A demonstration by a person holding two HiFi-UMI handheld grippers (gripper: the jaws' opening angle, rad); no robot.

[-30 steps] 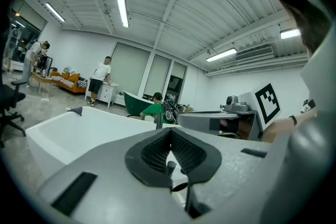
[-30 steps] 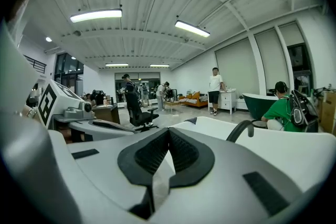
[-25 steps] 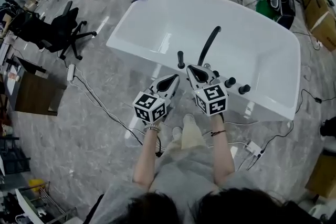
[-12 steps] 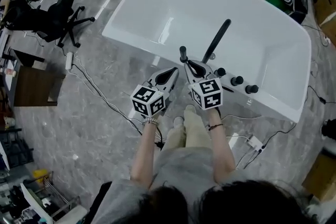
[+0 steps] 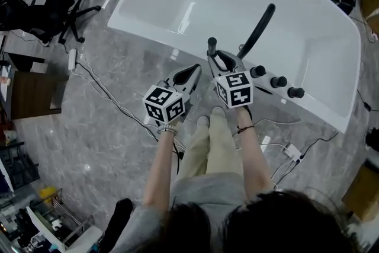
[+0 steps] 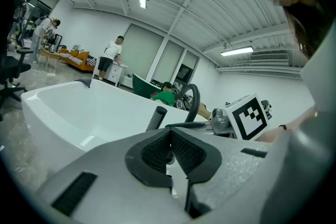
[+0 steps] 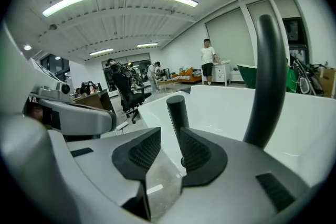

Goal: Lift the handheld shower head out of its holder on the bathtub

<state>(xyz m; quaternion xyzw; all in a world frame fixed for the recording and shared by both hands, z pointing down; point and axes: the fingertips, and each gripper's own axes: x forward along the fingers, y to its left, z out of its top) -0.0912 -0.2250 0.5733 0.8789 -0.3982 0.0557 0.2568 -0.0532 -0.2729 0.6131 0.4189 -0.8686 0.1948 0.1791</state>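
The handheld shower head (image 5: 211,46) is a black ribbed stick that stands upright in its holder on the near rim of the white bathtub (image 5: 177,38). My right gripper (image 5: 219,60) is right in front of it. In the right gripper view the shower head (image 7: 178,112) rises just beyond the right gripper (image 7: 167,140), close to the right-hand pad. The jaws are opening and nothing is pressed between them. My left gripper (image 5: 188,75) hangs to the left, short of the rim. Seen in its own view, the left gripper (image 6: 169,136) is shut and empty, and the shower head (image 6: 156,117) is ahead of it.
A curved black faucet spout (image 5: 260,25) rises just right of the shower head, with three black knobs (image 5: 278,81) along the rim. Cables and a power strip (image 5: 291,152) lie on the marble floor. An office chair (image 5: 56,9) stands left, and a person in green (image 6: 165,95) sits beyond the tub.
Both grippers have come down and forward toward the tub rim. The right one now sits just before the shower head, and its jaws have parted.
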